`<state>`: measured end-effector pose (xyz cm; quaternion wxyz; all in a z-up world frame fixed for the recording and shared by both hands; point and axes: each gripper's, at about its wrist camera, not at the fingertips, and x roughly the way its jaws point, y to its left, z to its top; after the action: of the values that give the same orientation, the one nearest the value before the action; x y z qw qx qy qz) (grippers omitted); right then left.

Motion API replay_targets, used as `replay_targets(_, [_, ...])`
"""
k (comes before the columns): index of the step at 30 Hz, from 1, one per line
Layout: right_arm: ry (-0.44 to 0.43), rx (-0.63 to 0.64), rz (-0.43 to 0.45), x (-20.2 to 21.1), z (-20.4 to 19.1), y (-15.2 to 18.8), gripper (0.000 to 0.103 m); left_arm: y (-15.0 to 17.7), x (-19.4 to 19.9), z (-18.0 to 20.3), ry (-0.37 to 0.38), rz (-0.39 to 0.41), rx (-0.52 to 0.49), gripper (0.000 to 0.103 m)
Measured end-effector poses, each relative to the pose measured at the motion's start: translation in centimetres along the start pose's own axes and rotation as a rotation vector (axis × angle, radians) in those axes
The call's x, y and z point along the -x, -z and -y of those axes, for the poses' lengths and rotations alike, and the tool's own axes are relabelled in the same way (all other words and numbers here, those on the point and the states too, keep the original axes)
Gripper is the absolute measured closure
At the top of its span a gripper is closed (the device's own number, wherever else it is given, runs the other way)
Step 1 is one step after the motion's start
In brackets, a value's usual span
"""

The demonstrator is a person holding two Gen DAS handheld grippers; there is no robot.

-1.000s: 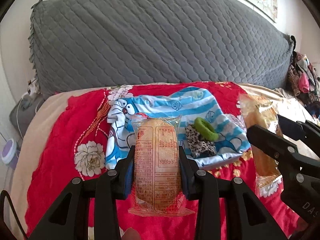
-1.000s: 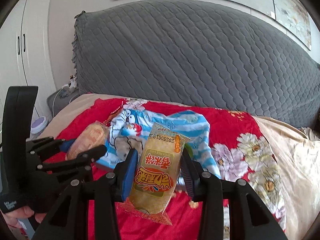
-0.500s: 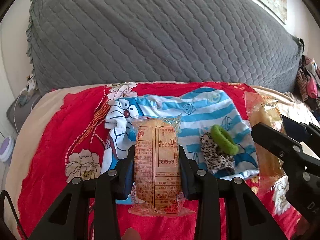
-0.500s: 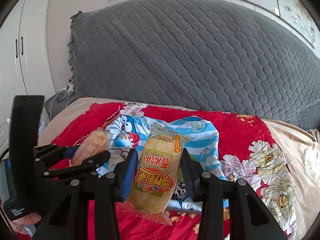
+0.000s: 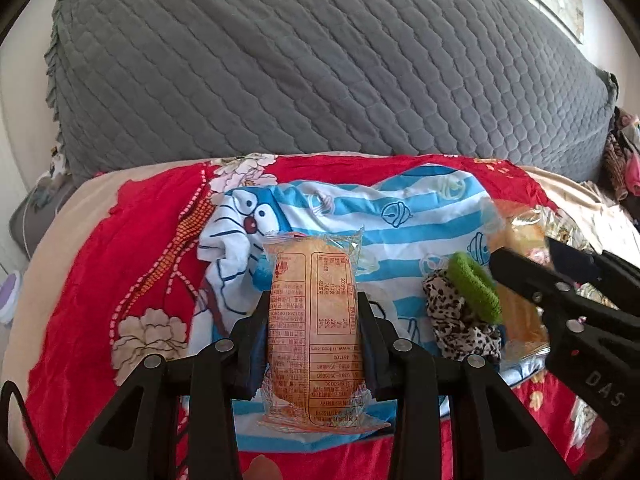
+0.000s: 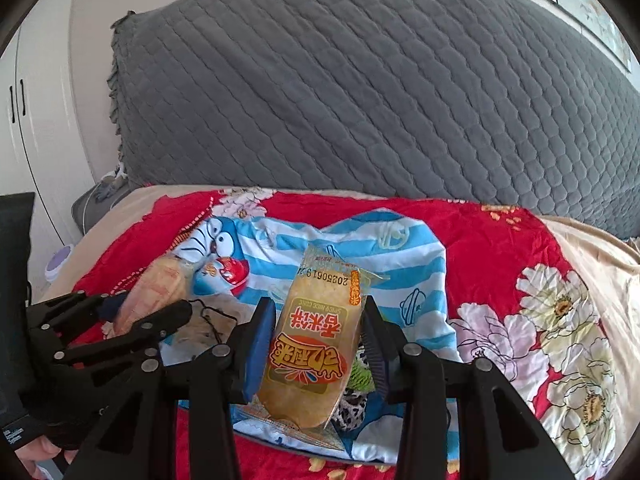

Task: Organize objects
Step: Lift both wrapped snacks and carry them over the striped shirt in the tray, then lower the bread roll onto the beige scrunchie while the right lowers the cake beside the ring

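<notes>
Now both claws sit lower and nearer the cartoon cloth (image 5: 400,216) than a second ago. Left claw (image 5: 314,332) stays clenched on its snack packet (image 5: 314,320), lower centre; right claw (image 6: 316,340) on the yellow rice-cake packet (image 6: 316,344). Judgement: set-down on the cloth is near.

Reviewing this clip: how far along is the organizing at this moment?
Done: a green hair tie and a leopard scrunchie already lie on the blue striped cartoon cloth. In hand: the left gripper clamps one snack packet, the right gripper another snack pack, both above the cloth. Left: setting both packets down; neither has been released.
</notes>
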<state>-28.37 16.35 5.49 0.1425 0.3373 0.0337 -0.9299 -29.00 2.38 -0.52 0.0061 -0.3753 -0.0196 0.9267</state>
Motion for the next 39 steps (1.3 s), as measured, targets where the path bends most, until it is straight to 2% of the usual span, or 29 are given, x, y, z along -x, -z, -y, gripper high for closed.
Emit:
replay_targets(7, [0.007,-0.010,-0.036,-2.2,0.6,-0.1,0.060,-0.8,-1.7,0.7,-0.024,-0.014,-0.039,0.064])
replay_targets(14, [0.023,0.008,-0.071,-4.2,0.3,-0.1,0.060,-1.8,-3.4,0.3,-0.018,-0.023,-0.001,0.064])
replay_targets(27, [0.043,0.036,-0.113,-7.3,0.3,0.3,0.060,-0.8,-6.4,1.2,-0.026,-0.047,-0.046,0.064])
replay_targets(39, [0.047,0.028,-0.128,-8.1,0.6,1.1,0.061,-0.8,-6.8,1.8,-0.036,-0.049,-0.068,0.064])
